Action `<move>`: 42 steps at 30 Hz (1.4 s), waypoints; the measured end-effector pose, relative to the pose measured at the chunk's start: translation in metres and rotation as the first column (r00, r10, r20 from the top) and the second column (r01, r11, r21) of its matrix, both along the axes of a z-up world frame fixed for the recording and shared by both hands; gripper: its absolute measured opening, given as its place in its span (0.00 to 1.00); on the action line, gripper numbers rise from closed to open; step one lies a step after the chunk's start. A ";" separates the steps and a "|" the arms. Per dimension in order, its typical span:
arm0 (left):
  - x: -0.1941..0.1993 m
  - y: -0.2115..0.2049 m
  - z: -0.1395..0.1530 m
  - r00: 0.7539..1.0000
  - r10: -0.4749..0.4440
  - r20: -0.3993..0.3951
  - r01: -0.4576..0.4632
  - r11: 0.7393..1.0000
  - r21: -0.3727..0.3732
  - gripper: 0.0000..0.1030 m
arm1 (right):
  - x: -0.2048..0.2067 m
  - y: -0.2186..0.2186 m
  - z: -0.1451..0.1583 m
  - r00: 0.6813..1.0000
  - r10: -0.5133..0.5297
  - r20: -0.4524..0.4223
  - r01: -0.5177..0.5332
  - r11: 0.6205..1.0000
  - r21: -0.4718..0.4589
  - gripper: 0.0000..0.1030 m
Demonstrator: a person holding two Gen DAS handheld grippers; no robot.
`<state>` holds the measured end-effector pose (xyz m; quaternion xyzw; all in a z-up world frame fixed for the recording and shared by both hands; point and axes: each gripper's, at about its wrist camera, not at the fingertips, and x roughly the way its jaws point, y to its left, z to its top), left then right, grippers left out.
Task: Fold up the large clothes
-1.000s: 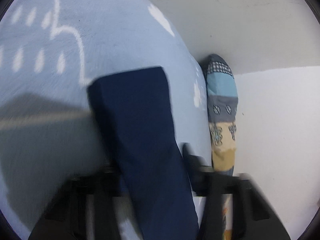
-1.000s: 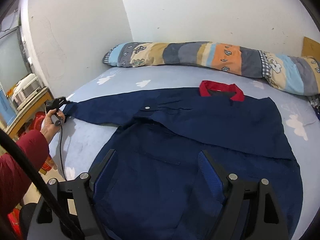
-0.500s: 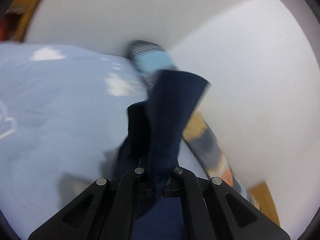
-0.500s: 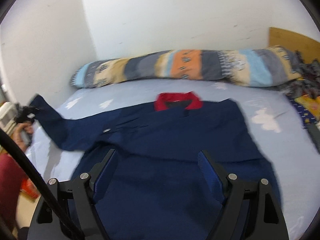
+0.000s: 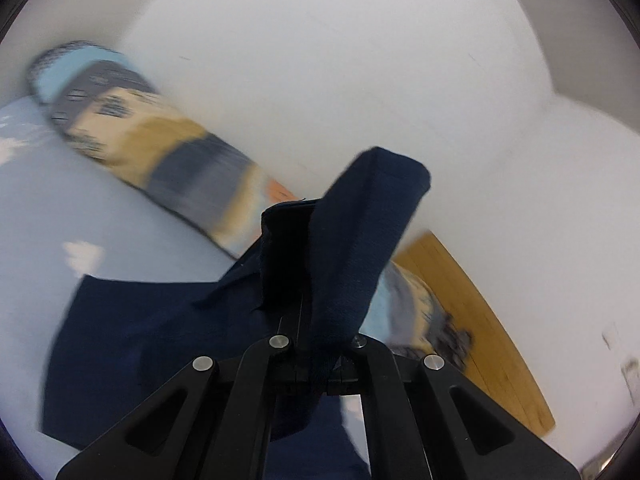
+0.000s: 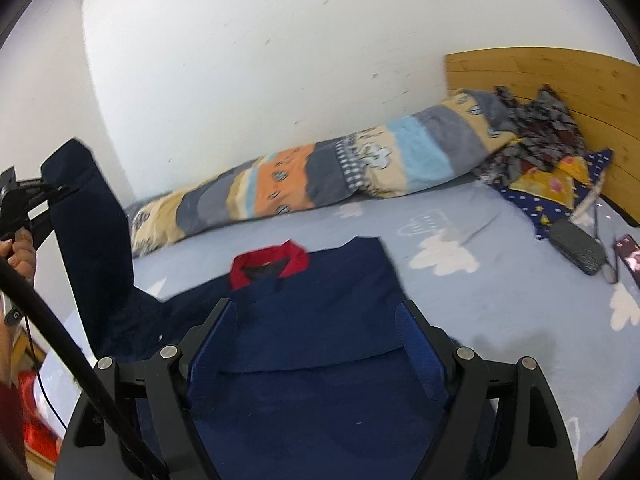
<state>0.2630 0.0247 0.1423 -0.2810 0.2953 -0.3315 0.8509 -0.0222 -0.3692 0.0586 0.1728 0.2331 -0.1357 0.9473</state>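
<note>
A large navy shirt [image 6: 320,308] with a red collar [image 6: 270,264] lies spread on the light blue bed sheet [image 6: 500,280]. My left gripper [image 5: 316,360] is shut on the cuff end of its sleeve [image 5: 360,240], which sticks up past the fingers. In the right wrist view the left gripper [image 6: 40,192] is at the far left in a person's hand [image 6: 20,256], and the sleeve [image 6: 92,240] hangs from it, raised above the bed. My right gripper [image 6: 316,344] hovers open over the shirt's body, with nothing between its blue pads [image 6: 212,344].
A rolled patchwork quilt [image 6: 320,176] lies along the white wall. A wooden headboard [image 6: 560,88] stands at the right, with a heap of clothes [image 6: 532,136], a dark case [image 6: 576,248] and a phone [image 6: 630,252] near it. A red thing [image 6: 36,432] sits beside the bed, lower left.
My left gripper has lifted the sleeve off the bed, carried it up and rolled over. My right gripper has moved over the shirt and turned right, so the headboard has come into view.
</note>
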 end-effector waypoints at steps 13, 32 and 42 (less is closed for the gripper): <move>-0.061 -0.273 -0.122 0.962 -0.228 -0.147 0.251 0.954 0.162 0.02 | -0.064 -0.066 0.021 0.982 -0.169 0.086 0.163 0.984 0.070 0.83; -0.100 -0.229 -0.197 0.970 -0.238 0.043 0.157 0.758 0.633 0.87 | -0.066 -0.064 0.021 0.984 -0.160 0.076 0.153 0.984 0.086 0.83; 0.001 -0.026 -0.291 0.966 0.235 -0.109 -0.058 0.606 0.794 0.88 | -0.049 -0.063 0.011 0.988 -0.151 0.020 0.149 0.986 0.080 0.83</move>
